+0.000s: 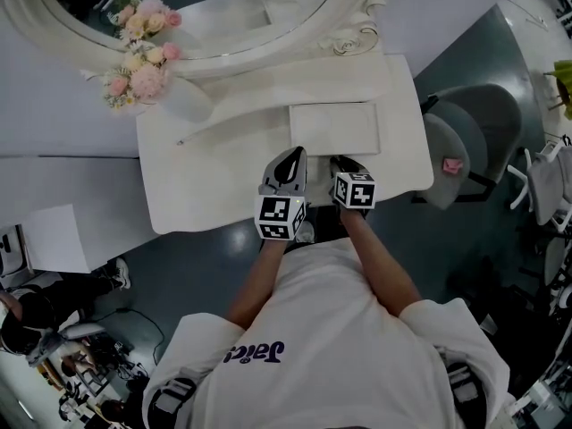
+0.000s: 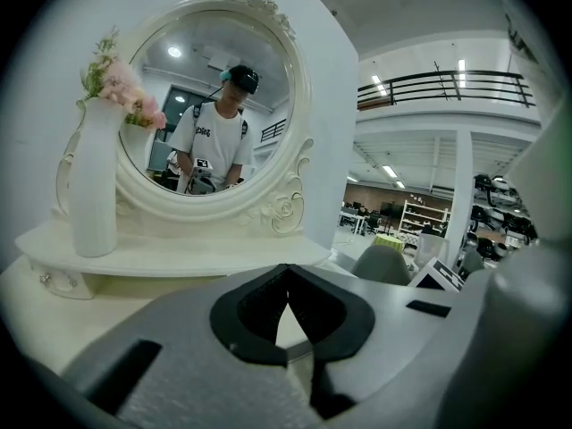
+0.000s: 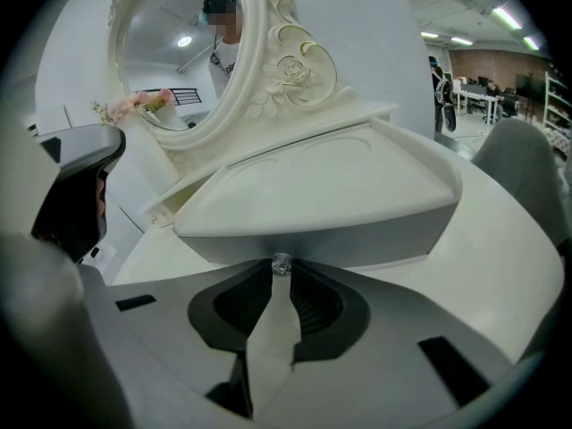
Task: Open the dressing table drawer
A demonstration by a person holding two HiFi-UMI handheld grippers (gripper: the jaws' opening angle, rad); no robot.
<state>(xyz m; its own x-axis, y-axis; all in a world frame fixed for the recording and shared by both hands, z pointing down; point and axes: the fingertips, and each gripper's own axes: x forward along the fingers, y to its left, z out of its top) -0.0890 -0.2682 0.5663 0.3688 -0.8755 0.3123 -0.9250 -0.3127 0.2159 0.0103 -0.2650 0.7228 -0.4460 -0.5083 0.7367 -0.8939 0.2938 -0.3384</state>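
R claw (image 3: 280, 277) prob pinching drawer knob (image 3: 281, 264); L claw (image 2: 286, 273) closed; vase (image 2: 94, 186) holds flowers (image 2: 121, 88)

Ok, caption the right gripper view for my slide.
Right gripper pinching the small clear knob of the cream dressing-table drawer.

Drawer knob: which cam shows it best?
Right gripper view: the drawer knob sits clear and centred between the right gripper's fingers. Head view: hidden beneath that gripper. Left gripper view: not in frame.
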